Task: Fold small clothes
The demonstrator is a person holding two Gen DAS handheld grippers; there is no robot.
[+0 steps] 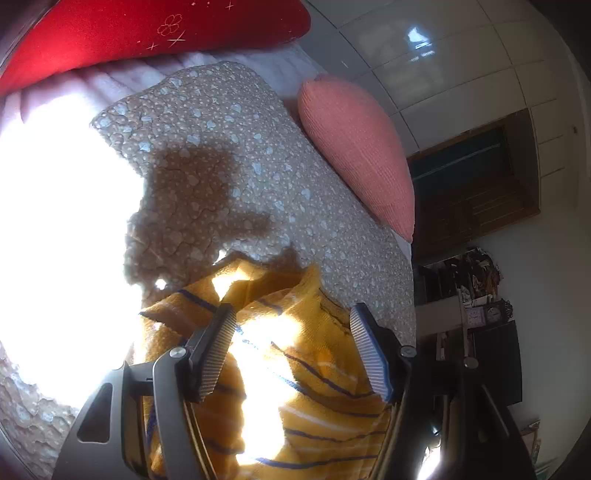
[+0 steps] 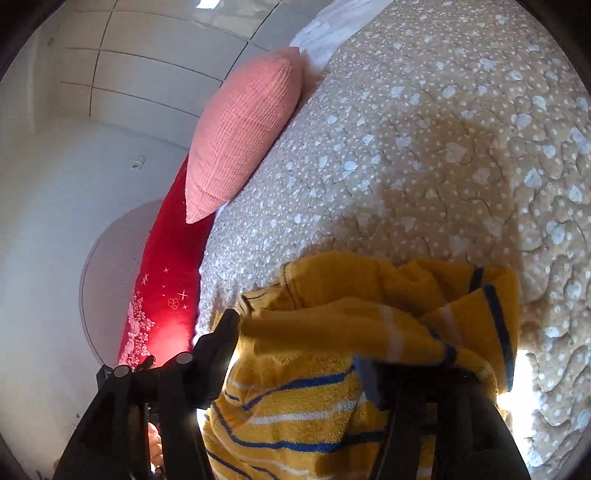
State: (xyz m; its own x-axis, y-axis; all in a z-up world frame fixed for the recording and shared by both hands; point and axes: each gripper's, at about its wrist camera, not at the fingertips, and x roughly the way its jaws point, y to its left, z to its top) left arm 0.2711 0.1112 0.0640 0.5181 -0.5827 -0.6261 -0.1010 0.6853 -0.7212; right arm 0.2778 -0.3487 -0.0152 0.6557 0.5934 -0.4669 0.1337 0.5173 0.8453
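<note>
A small yellow garment with blue and white stripes (image 1: 295,369) lies bunched on a beige quilt with white hearts (image 1: 258,166). My left gripper (image 1: 293,321) is open, its ribbed pads (image 1: 218,354) spread wide on either side of the cloth. In the right wrist view the same garment (image 2: 332,369) is heaped between the fingers of my right gripper (image 2: 295,339), which stands open; folds of cloth drape over its right finger (image 2: 369,380) and hide part of it.
A pink ribbed pillow (image 1: 362,155) and a red embroidered pillow (image 1: 147,33) lie at the head of the bed. Strong sun glare (image 1: 62,240) washes out the quilt's left part. A dark wooden cabinet (image 1: 476,192) and cluttered shelves (image 1: 476,280) stand beyond the bed edge.
</note>
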